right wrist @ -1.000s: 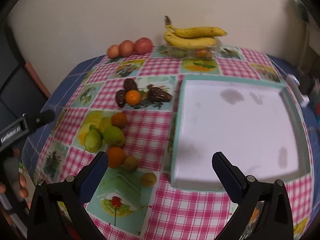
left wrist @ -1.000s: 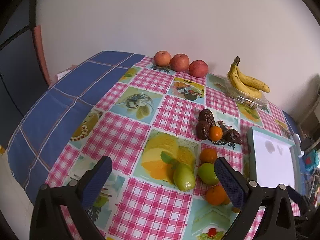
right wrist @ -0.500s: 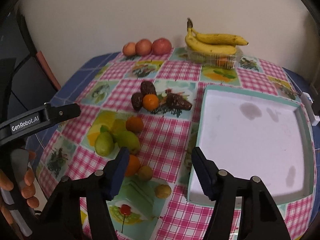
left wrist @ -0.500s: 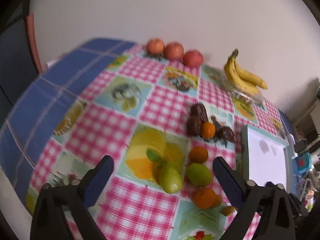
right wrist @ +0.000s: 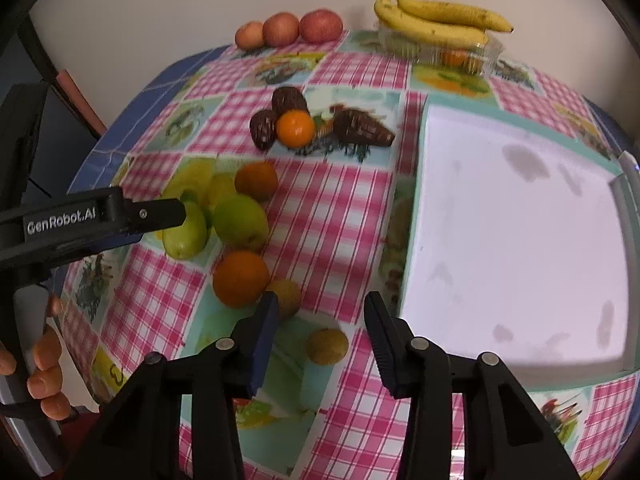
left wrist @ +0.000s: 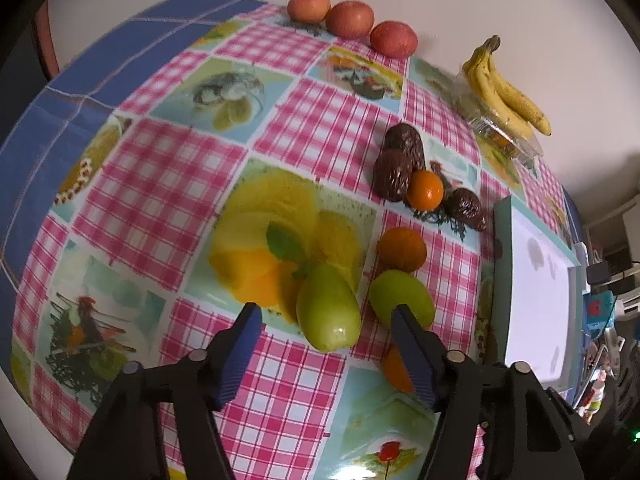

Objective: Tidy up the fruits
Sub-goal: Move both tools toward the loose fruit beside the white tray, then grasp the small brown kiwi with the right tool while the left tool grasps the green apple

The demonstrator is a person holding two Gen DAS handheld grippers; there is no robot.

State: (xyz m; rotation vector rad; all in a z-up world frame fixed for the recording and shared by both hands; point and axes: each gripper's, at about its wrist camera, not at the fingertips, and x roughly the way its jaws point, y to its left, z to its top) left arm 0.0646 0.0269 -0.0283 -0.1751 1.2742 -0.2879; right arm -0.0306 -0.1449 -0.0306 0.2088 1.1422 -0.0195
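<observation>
Hovering low over the desk, the left gripper is spread, with a green fruit just ahead between its fingers and a second green fruit touching its right finger. An orange sits just beyond. The right gripper, also spread, has a small brownish fruit between its fingers, another orange ahead-left, and the white tray to its right. Apples and bananas lie far ahead.
</observation>
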